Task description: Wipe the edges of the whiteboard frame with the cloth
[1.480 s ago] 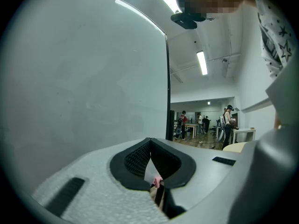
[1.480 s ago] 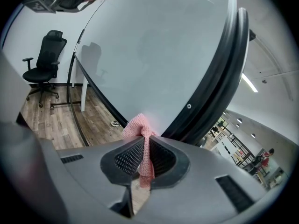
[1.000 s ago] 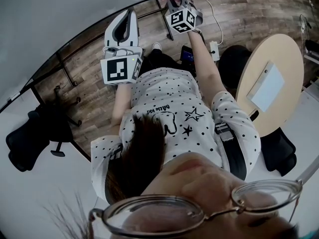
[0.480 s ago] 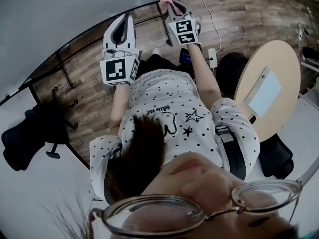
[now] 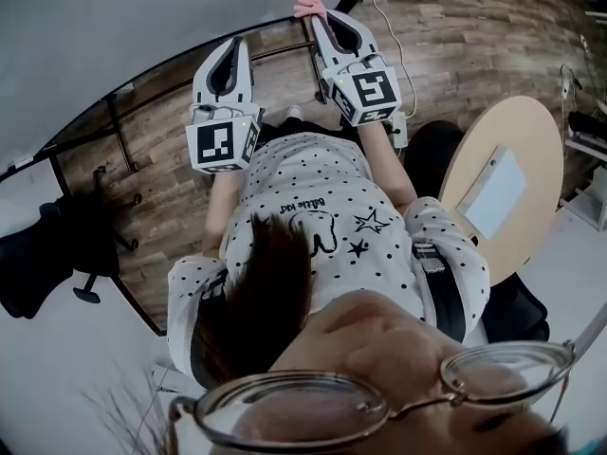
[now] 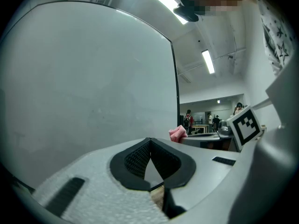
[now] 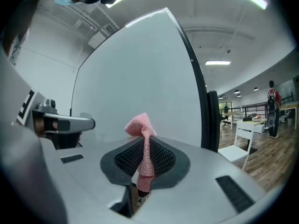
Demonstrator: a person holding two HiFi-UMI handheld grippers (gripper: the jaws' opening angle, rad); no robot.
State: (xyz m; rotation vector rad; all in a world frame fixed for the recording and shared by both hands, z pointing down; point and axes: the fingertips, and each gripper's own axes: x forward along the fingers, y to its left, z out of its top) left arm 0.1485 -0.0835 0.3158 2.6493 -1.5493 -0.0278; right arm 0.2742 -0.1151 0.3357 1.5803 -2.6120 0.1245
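- Jaws on the right gripper [image 7: 145, 143] are clamped on the pink cloth [image 7: 141, 125]. A knitted tuft sticks out past the tips.
- Left gripper [image 6: 150, 141] has its jaws pressed together with nothing in them. It just points at the whiteboard [image 6: 88, 78].
- What's changed in the last second: in the head view the right gripper has swung round and stretched forward, so its whole length now shows instead of mostly the marker cube. The cloth has come in right by the dark frame [image 5: 190, 60], at the corner where the bottom rail meets the upright edge.
- The left gripper has barely moved, it stays parked beside the right one.
- From the right gripper view the cloth sits in front of the white surface with the black upright just off to its right. Can't tell if it's actually touching the frame yet.
- Looks like she's lining up for a stroke, not mid-wipe. The next move probably needs the tuft pressed onto the rail, then dragged along it.
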